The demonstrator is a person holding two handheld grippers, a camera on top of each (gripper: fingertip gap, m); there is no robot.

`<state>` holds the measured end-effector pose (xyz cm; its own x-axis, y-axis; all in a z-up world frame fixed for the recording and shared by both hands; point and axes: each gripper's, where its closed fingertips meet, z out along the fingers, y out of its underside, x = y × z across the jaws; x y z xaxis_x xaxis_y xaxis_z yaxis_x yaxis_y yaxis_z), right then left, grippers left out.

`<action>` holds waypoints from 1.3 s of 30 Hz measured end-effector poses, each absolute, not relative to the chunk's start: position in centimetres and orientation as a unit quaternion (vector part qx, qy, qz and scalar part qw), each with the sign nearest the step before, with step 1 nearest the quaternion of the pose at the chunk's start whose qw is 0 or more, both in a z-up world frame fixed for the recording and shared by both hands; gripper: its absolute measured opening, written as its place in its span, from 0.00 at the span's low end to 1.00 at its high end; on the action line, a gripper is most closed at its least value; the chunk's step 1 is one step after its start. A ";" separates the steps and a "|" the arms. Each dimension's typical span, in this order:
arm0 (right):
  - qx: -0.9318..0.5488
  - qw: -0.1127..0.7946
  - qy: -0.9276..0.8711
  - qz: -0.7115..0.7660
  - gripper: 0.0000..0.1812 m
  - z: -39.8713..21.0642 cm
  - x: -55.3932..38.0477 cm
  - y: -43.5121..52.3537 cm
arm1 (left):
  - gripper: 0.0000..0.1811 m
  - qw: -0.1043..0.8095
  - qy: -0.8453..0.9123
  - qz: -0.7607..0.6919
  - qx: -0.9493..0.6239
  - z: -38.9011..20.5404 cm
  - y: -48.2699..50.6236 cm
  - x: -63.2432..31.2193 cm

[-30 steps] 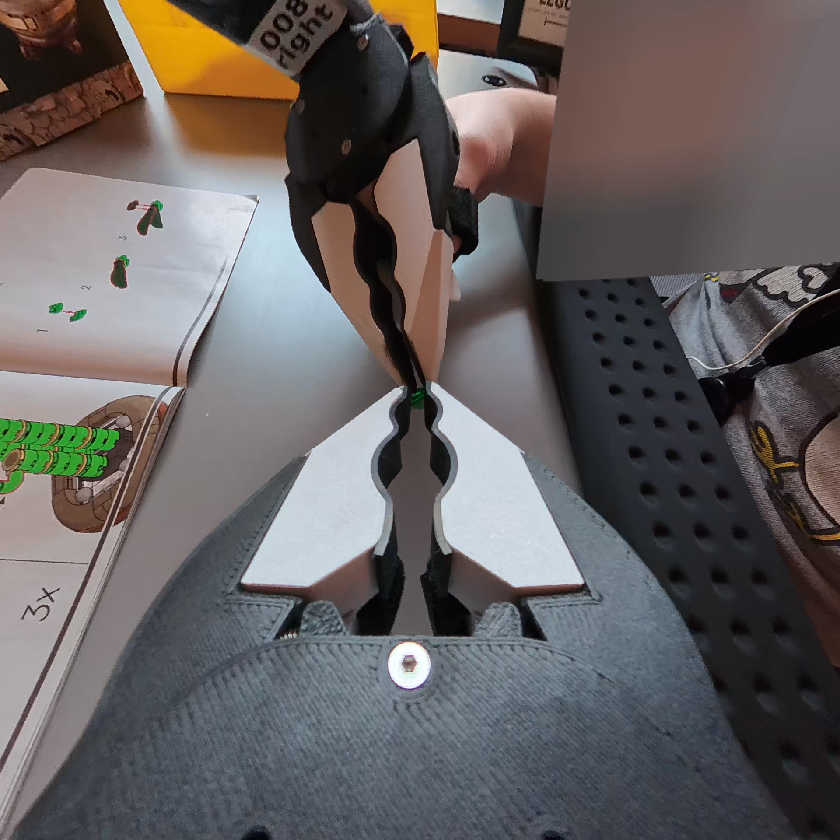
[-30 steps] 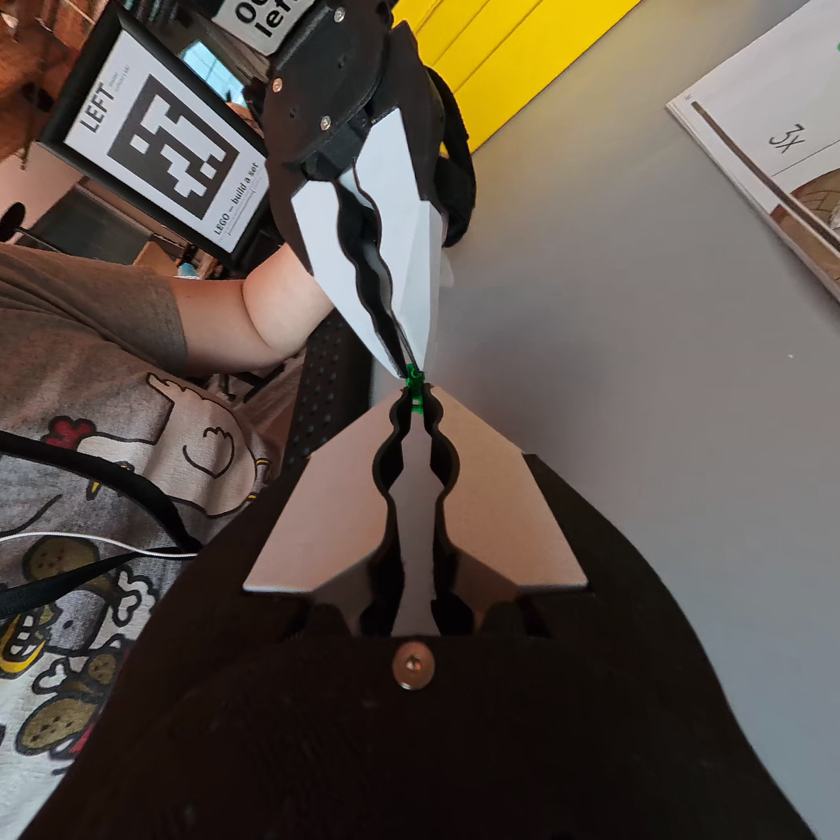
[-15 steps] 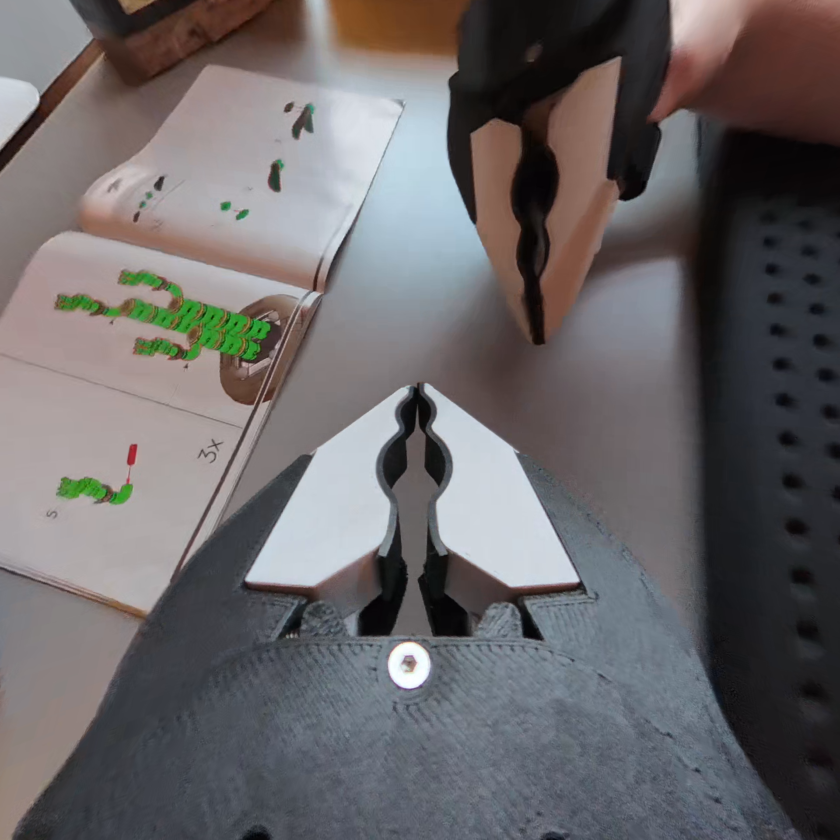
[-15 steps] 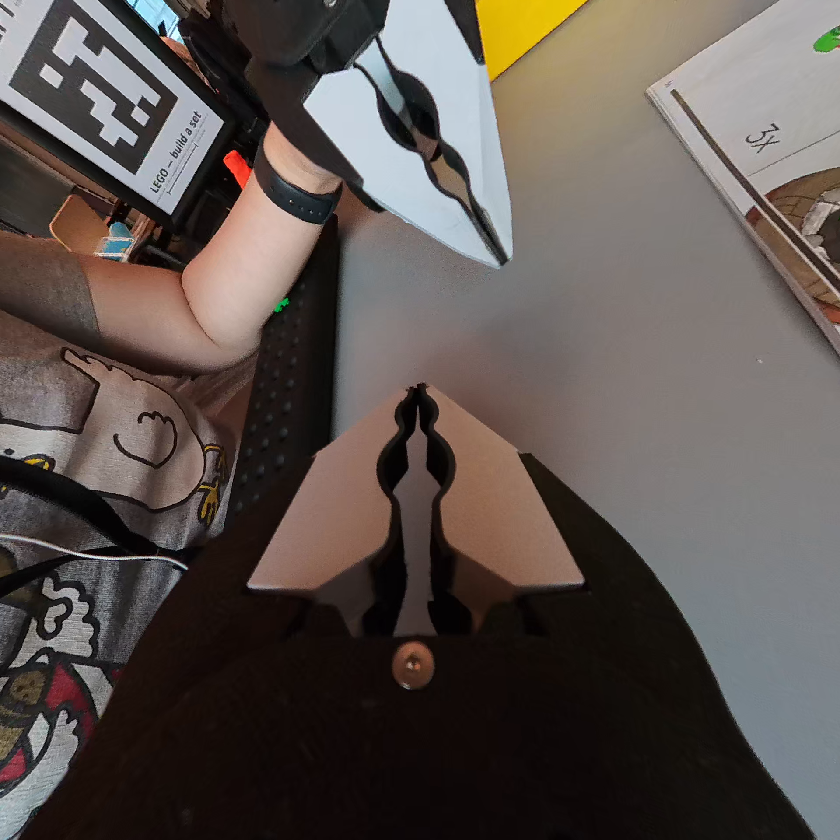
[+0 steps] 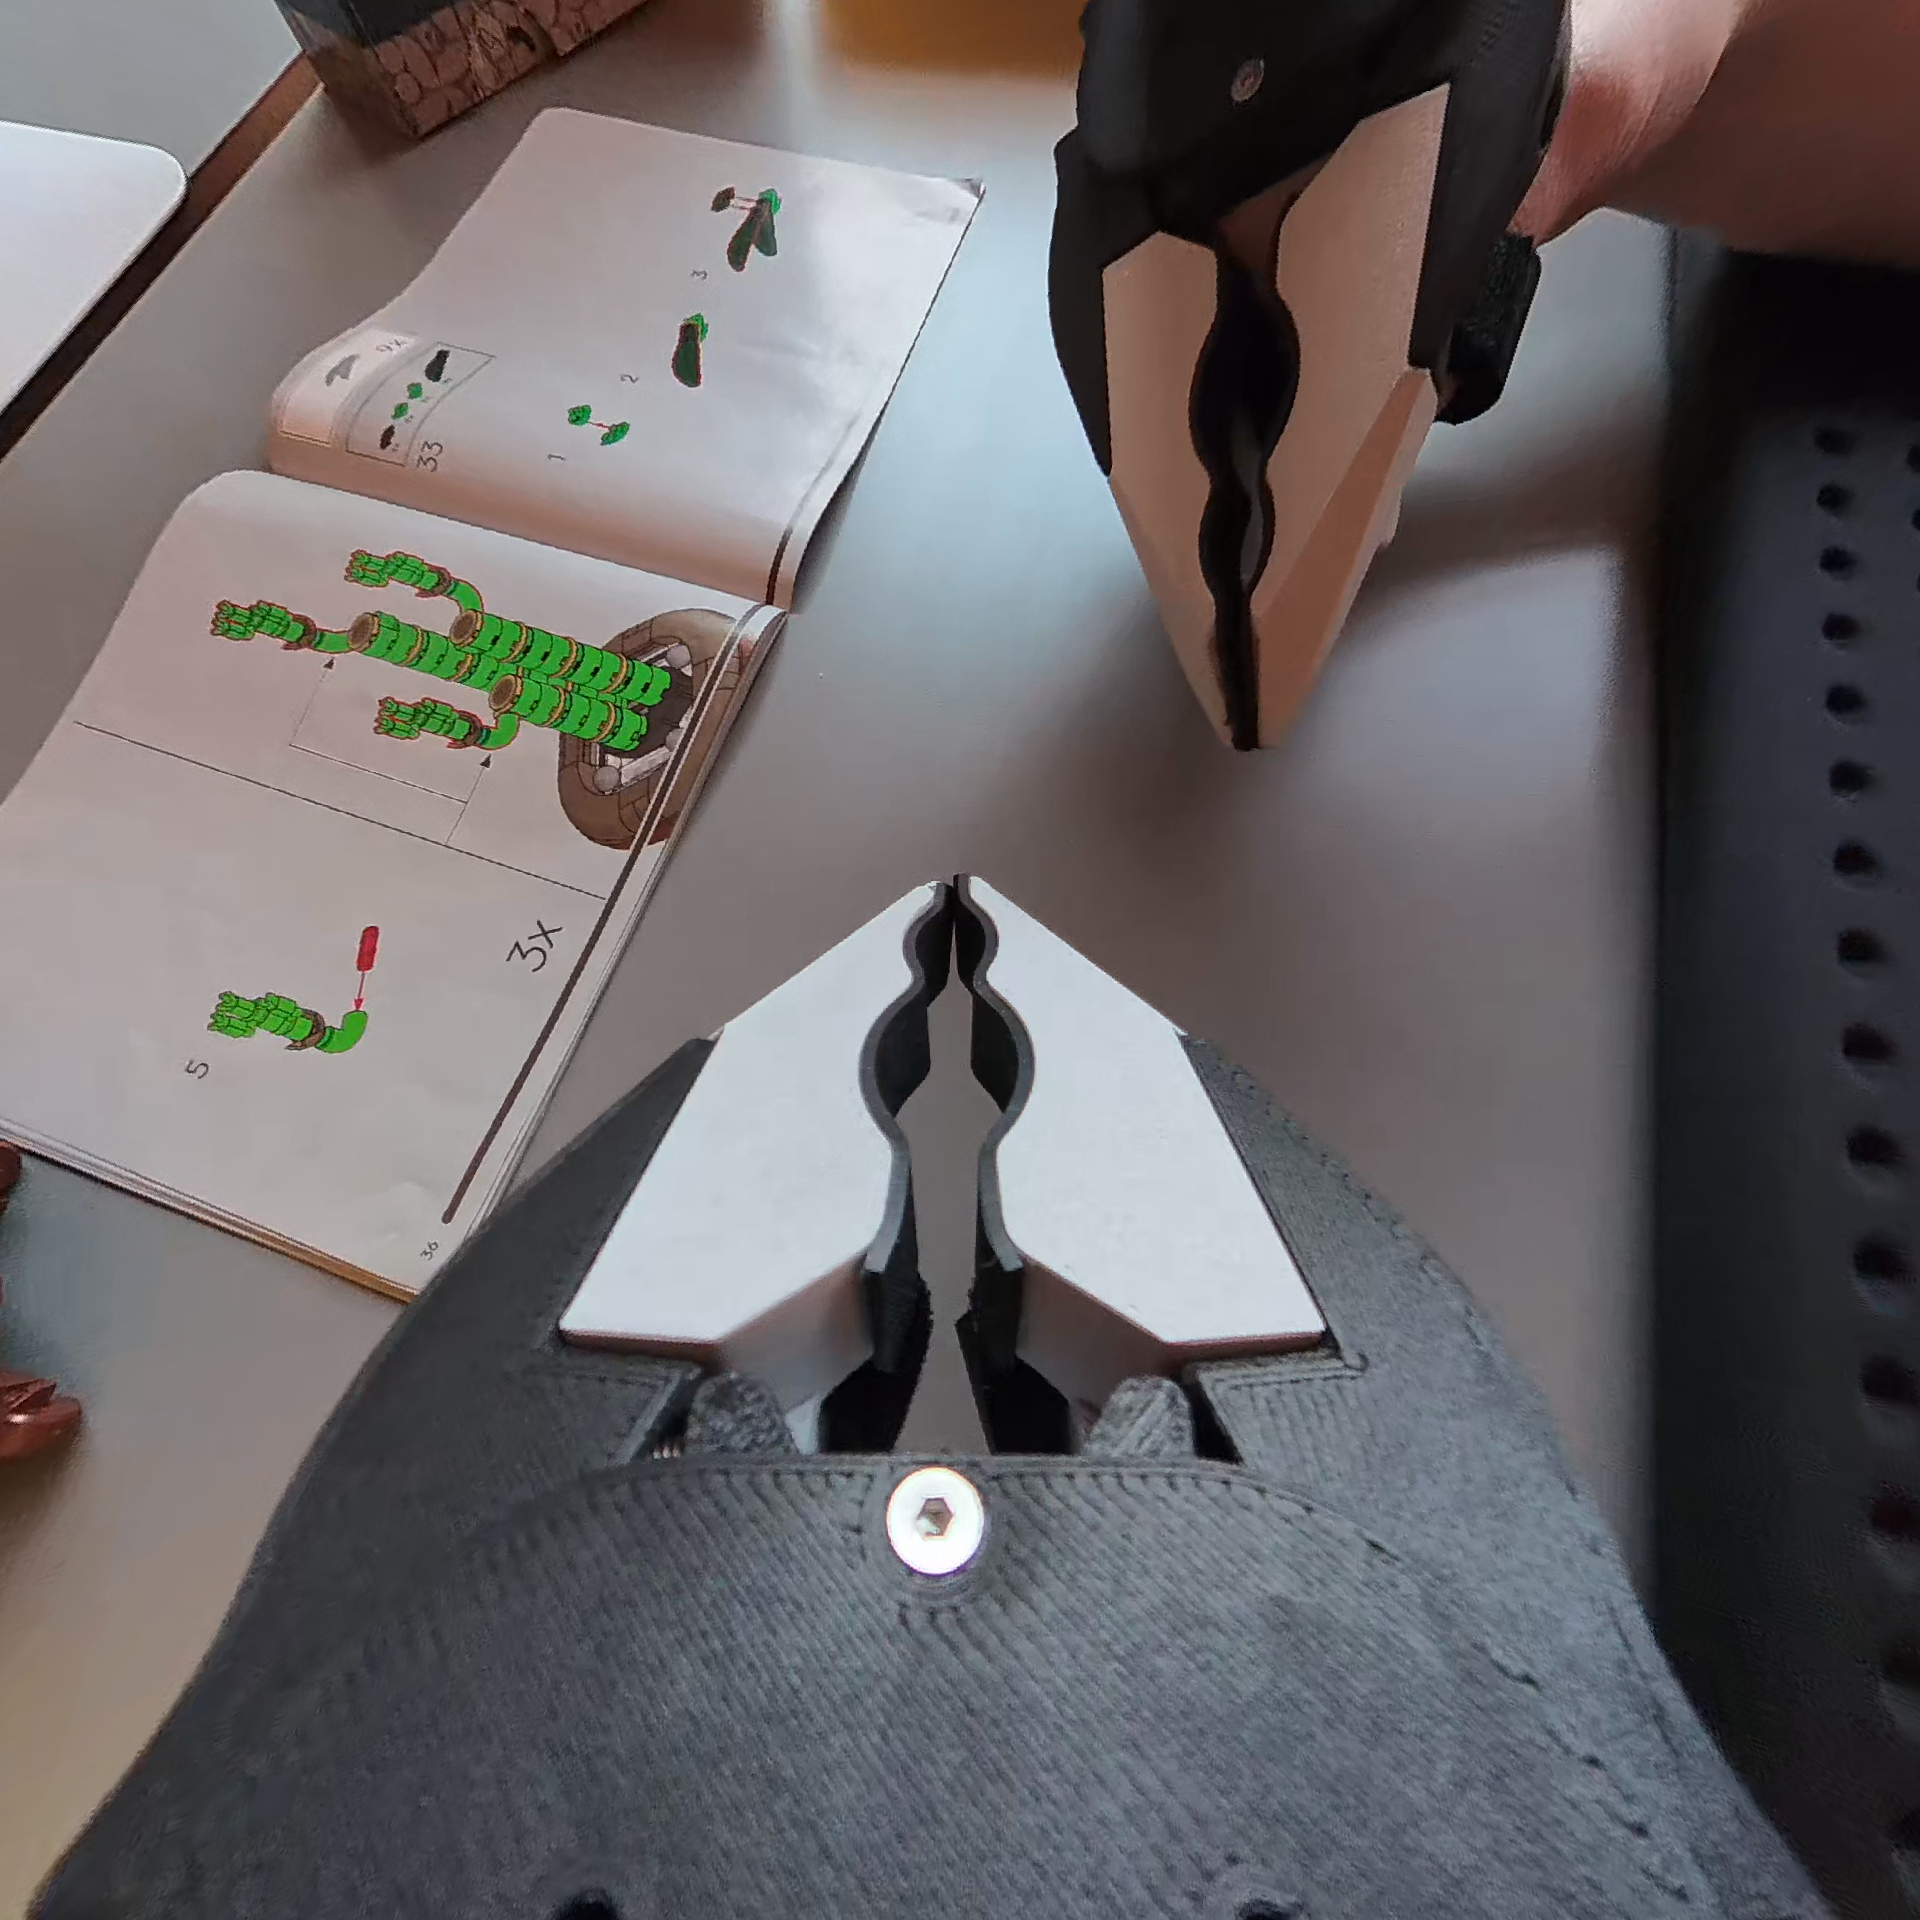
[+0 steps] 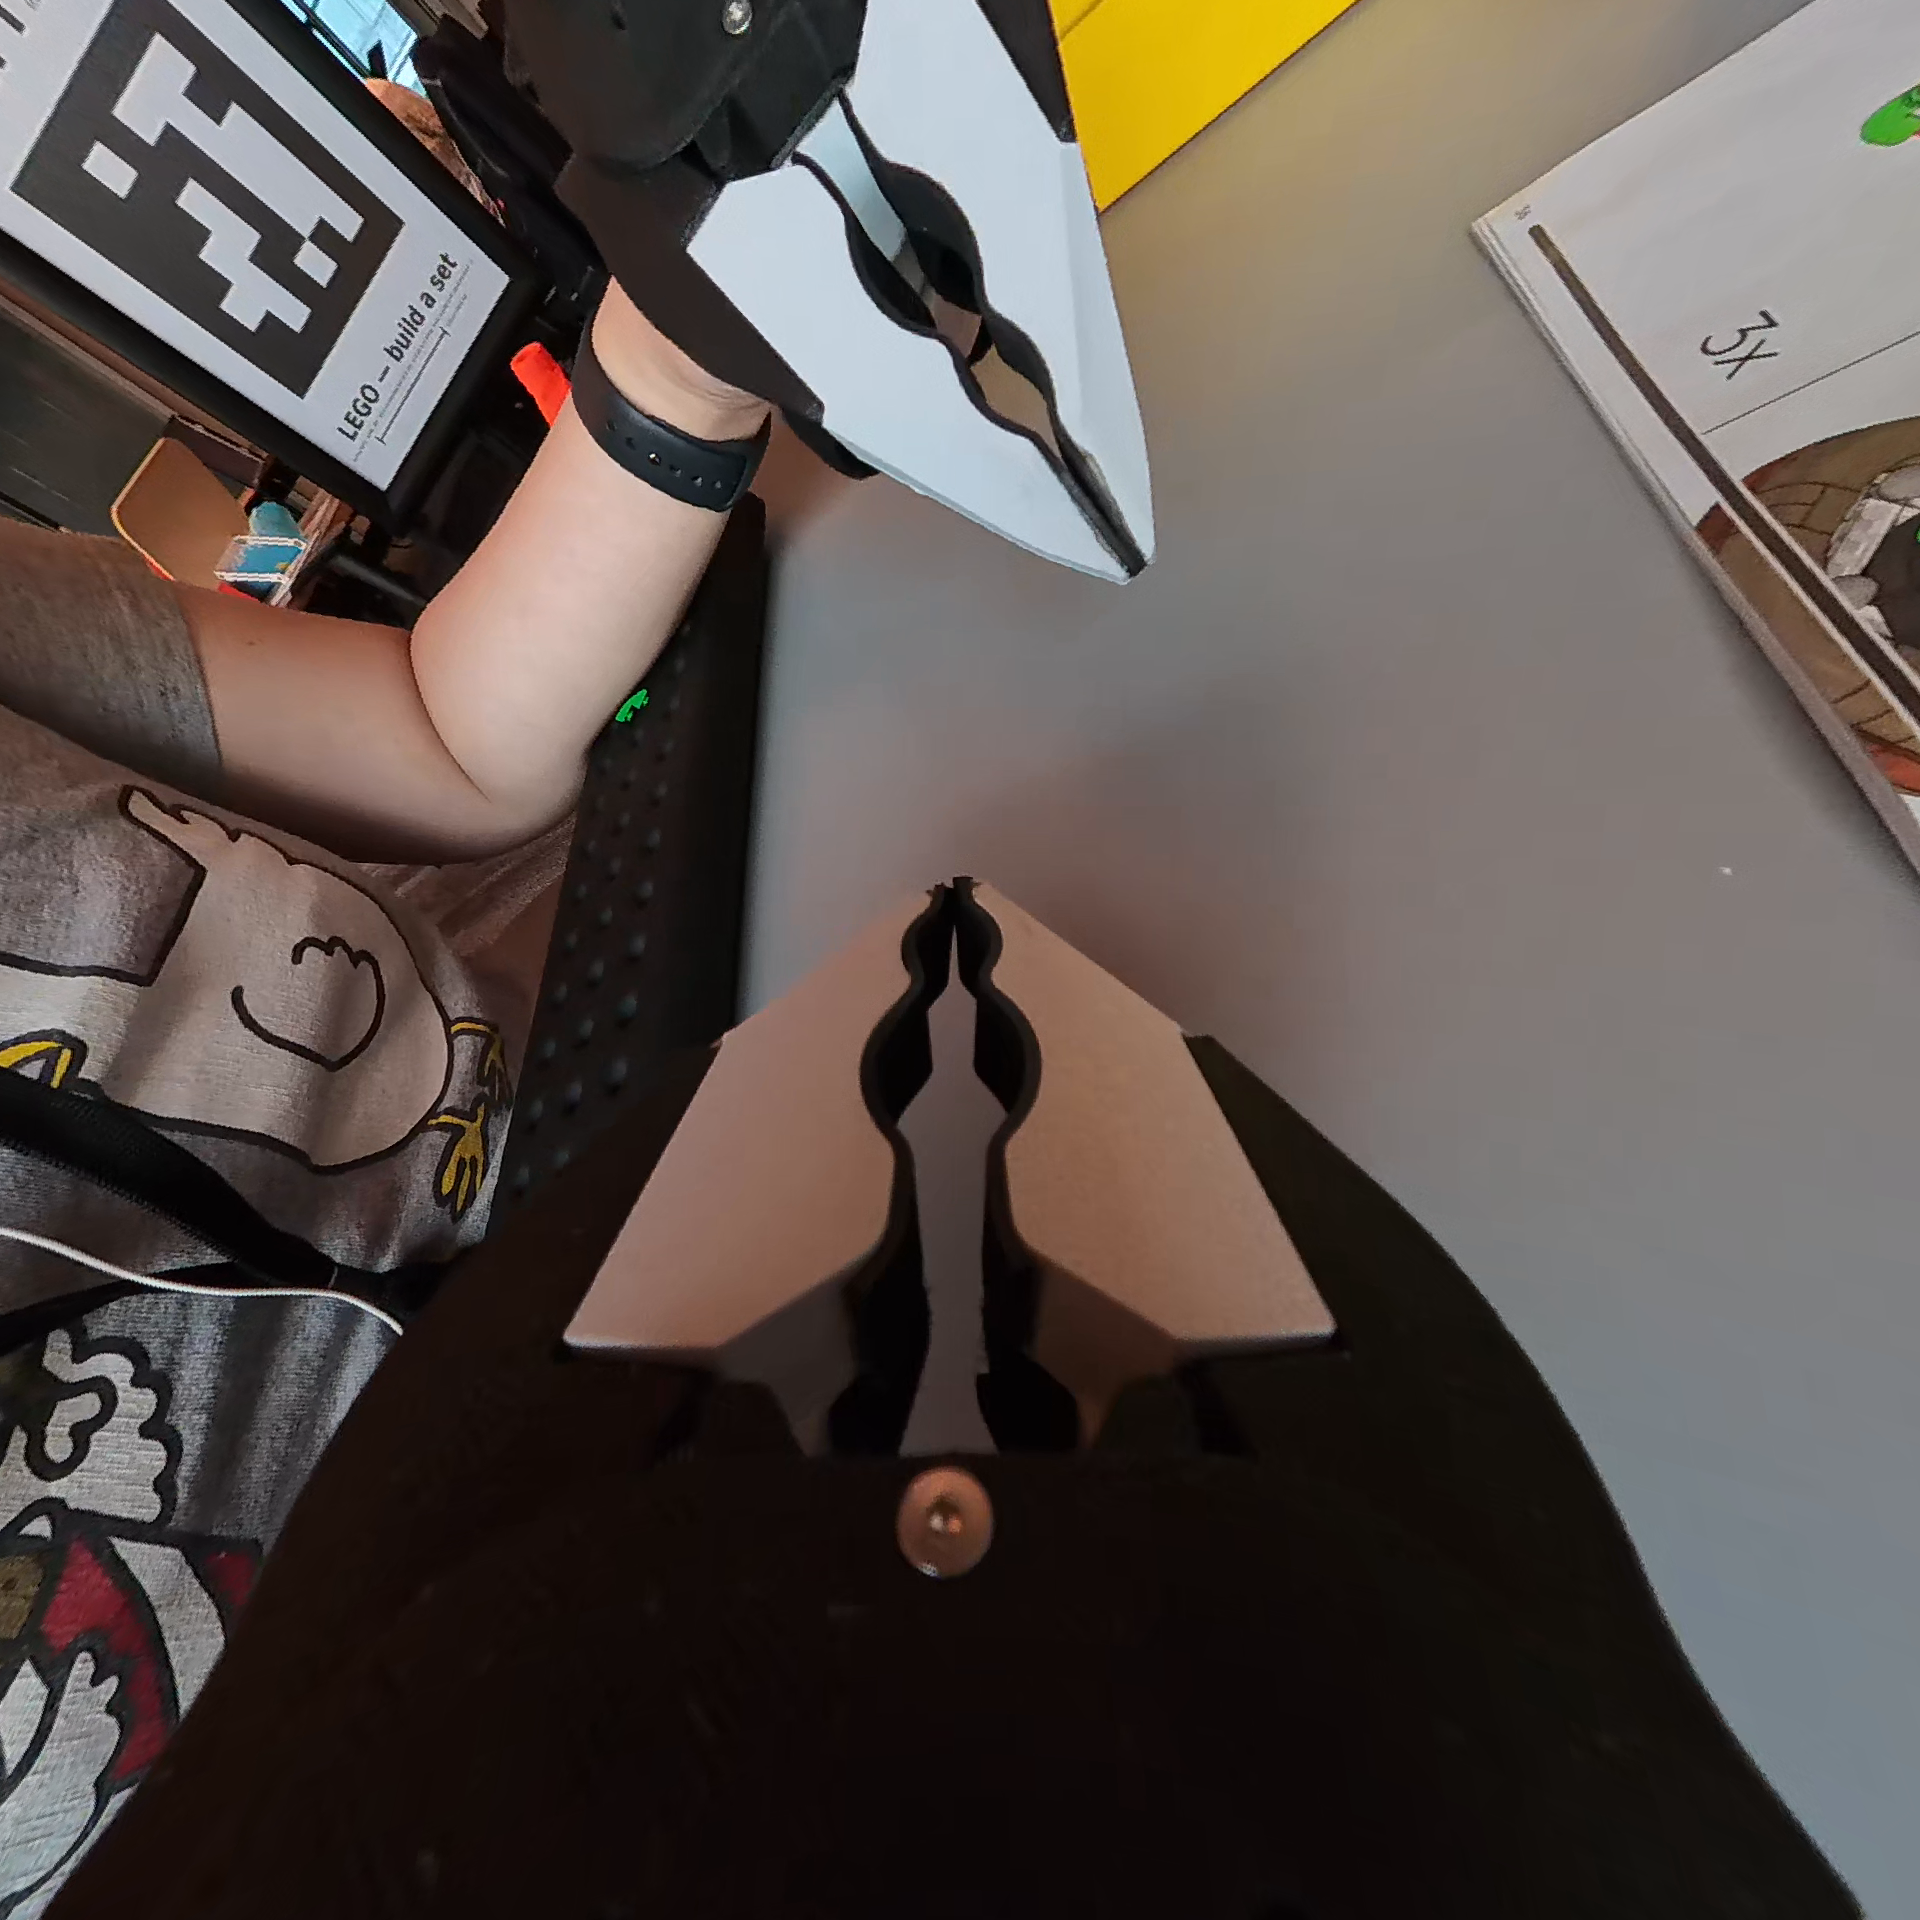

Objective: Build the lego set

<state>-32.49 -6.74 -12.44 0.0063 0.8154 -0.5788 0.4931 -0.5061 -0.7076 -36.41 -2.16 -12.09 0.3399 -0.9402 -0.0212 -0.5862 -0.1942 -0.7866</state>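
My left gripper (image 5: 954, 885) is shut with nothing between its tips, above the grey table. It also shows in the right wrist view (image 6: 1132, 566), jaws together. My right gripper (image 6: 956, 888) is shut and empty too. In the left wrist view it (image 5: 1242, 738) hangs ahead and to the right, tip down, apart from the left one. A small green lego piece (image 6: 631, 709) lies on the black perforated strip (image 6: 644, 883) beside the person's forearm (image 6: 499, 665). The open instruction booklet (image 5: 468, 644) lies to the left.
The booklet's corner (image 6: 1766, 416) shows at the right. A yellow box (image 6: 1174, 73) and a framed marker sign (image 6: 208, 208) stand at the back. A printed box (image 5: 468, 52) is at the far left. Brown pieces (image 5: 31, 1413) lie at the left edge. The strip (image 5: 1818, 935) runs along the table's right side. The tips of one gripper are about 7 cm away from the tips of the other.
A second ago both grippers met tip to tip on a small green piece. They have pulled apart, and no piece shows between either pair of tips.
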 end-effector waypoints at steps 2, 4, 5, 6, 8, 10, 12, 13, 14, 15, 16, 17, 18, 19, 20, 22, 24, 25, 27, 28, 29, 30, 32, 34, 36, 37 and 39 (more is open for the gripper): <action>-0.692 0.155 -0.473 0.523 0.00 -12.4 -32.4 -6.8 | 0.00 0.365 0.518 -0.248 -0.733 -11.9 -2.1 -36.3; -0.693 0.158 -0.473 0.521 0.00 -12.4 -32.3 -6.7 | 0.00 0.367 0.517 -0.252 -0.731 -11.8 -2.1 -36.2; -0.692 0.159 -0.473 0.521 0.00 -12.3 -32.3 -6.7 | 0.00 0.369 0.516 -0.254 -0.730 -11.7 -2.2 -36.2; -0.692 0.160 -0.473 0.522 0.00 -12.2 -32.2 -6.7 | 0.00 0.369 0.515 -0.255 -0.730 -11.7 -2.2 -36.2; -0.692 0.162 -0.474 0.520 0.00 -12.2 -32.2 -6.7 | 0.00 0.370 0.514 -0.256 -0.731 -11.7 -2.1 -36.3; -0.692 0.163 -0.477 0.517 0.00 -12.2 -32.2 -6.8 | 0.00 0.369 0.513 -0.257 -0.731 -11.7 -2.1 -36.3; -0.692 0.163 -0.482 0.512 0.00 -12.3 -32.2 -6.7 | 0.00 0.369 0.511 -0.259 -0.732 -11.7 -1.9 -36.3; -0.693 0.163 -0.486 0.507 0.00 -12.3 -32.2 -6.7 | 0.00 0.368 0.511 -0.259 -0.732 -11.7 -1.8 -36.3; -0.694 0.162 -0.492 0.501 0.00 -12.3 -32.2 -6.6 | 0.00 0.369 0.512 -0.258 -0.732 -11.6 -1.7 -36.3; -0.694 0.163 -0.499 0.493 0.00 -12.3 -32.2 -6.6 | 0.00 0.370 0.512 -0.254 -0.732 -11.4 -1.5 -36.4; -0.693 0.168 -0.506 0.486 0.00 -12.2 -32.2 -6.5 | 0.00 0.373 0.514 -0.250 -0.731 -11.2 -1.3 -36.4; -0.691 0.175 -0.510 0.481 0.00 -12.1 -32.2 -6.4 | 0.00 0.377 0.515 -0.248 -0.729 -10.9 -1.2 -36.4; -0.690 0.181 -0.514 0.476 0.00 -12.0 -32.1 -6.2 | 0.00 0.381 0.515 -0.247 -0.727 -10.6 -1.1 -36.4; -0.691 0.185 -0.517 0.471 0.00 -11.9 -32.1 -6.1 | 0.00 0.385 0.515 -0.248 -0.725 -10.3 -1.1 -36.4; -0.691 0.187 -0.519 0.467 0.00 -11.9 -32.1 -6.1 | 0.00 0.388 0.515 -0.249 -0.723 -10.0 -1.2 -36.4; -0.691 0.190 -0.525 0.459 0.00 -11.9 -32.0 -6.1 | 0.00 0.393 0.519 -0.243 -0.719 -9.7 -1.4 -36.3; -0.692 0.196 -0.536 0.443 0.00 -12.0 -32.0 -5.9 | 0.00 0.398 0.526 -0.230 -0.715 -9.4 -1.8 -36.2; -0.691 0.200 -0.540 0.436 0.00 -11.9 -32.0 -5.9 | 0.00 0.403 0.529 -0.226 -0.712 -9.2 -1.9 -36.1; -0.687 0.211 -0.546 0.431 0.00 -11.5 -32.3 -5.9 | 0.00 0.416 0.533 -0.220 -0.703 -8.6 -2.3 -35.8; -0.683 0.216 -0.550 0.428 0.00 -11.2 -32.4 -6.0 | 0.00 0.424 0.535 -0.218 -0.698 -8.3 -2.5 -35.7; -0.681 0.223 -0.556 0.421 0.00 -11.1 -32.5 -5.9 | 0.00 0.431 0.535 -0.216 -0.694 -8.0 -2.7 -35.7; -0.678 0.232 -0.564 0.411 0.00 -11.0 -32.5 -5.8 | 0.00 0.439 0.534 -0.213 -0.690 -7.8 -2.7 -35.8; -0.670 0.252 -0.582 0.386 0.00 -10.8 -32.6 -5.1 | 0.00 0.452 0.530 -0.209 -0.686 -7.5 -2.5 -36.1; -0.666 0.266 -0.591 0.369 0.00 -10.6 -32.6 -4.4 | 0.00 0.456 0.525 -0.212 -0.686 -7.3 -2.3 -36.3; -0.668 0.270 -0.589 0.365 0.00 -10.7 -32.4 -3.7 | 0.00 0.455 0.523 -0.217 -0.688 -7.1 -2.0 -36.5; -0.673 0.270 -0.588 0.359 0.00 -10.8 -32.0 -3.2 | 0.00 0.454 0.524 -0.217 -0.687 -7.0 -1.7 -36.5; -0.682 0.280 -0.577 0.351 0.00 -10.7 -31.4 -2.1 | 0.00 0.450 0.528 -0.213 -0.688 -6.9 -1.3 -36.4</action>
<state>-31.40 -2.11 -10.65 0.0877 0.9838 -0.1562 0.5900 -0.1776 -0.7876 -36.39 -1.35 -6.87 0.3509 -0.9184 -0.1826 -0.5344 -0.0363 -0.8444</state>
